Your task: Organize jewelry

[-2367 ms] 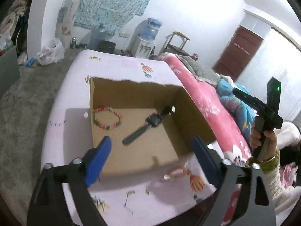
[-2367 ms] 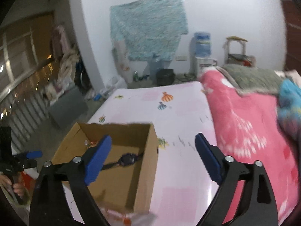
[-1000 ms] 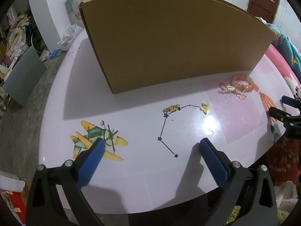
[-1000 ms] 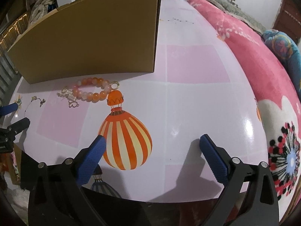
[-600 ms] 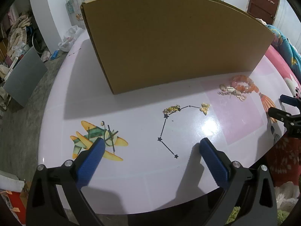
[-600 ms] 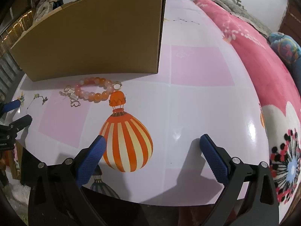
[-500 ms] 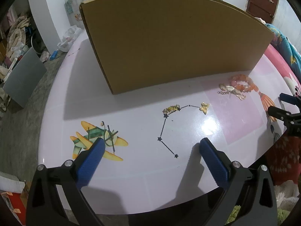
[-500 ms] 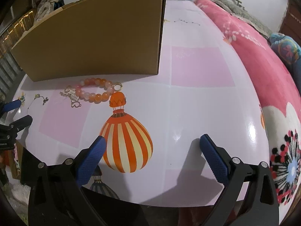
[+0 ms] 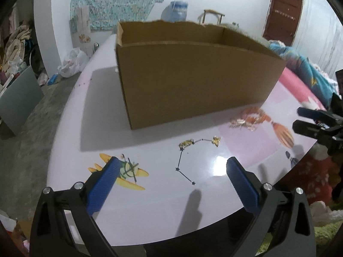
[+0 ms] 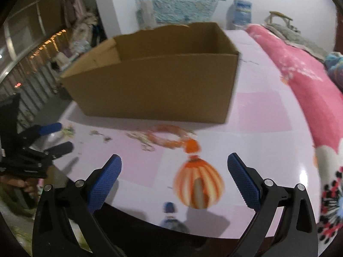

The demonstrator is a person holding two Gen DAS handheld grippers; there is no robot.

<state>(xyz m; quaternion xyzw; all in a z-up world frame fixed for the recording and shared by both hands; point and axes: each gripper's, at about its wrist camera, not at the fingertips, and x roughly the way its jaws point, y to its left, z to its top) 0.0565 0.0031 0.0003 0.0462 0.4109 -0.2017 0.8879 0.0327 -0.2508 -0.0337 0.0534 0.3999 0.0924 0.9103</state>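
An open cardboard box stands on the pink printed table. In front of it lie an orange bead bracelet with a small gold piece beside it, and two small gold trinkets. My left gripper hovers open over the table's near edge, short of the trinkets. My right gripper is open above the balloon print, short of the bracelet. The box's inside is hidden. Each gripper shows in the other's view.
A pink blanket covers the bed to the right of the table. A water dispenser and a stool stand by the far wall. Bags and clutter lie on the floor to the left.
Both grippers have risen and tilted up, so the box's rim and the room behind now show. Both views are blurred by the motion. The jewelry has not moved.
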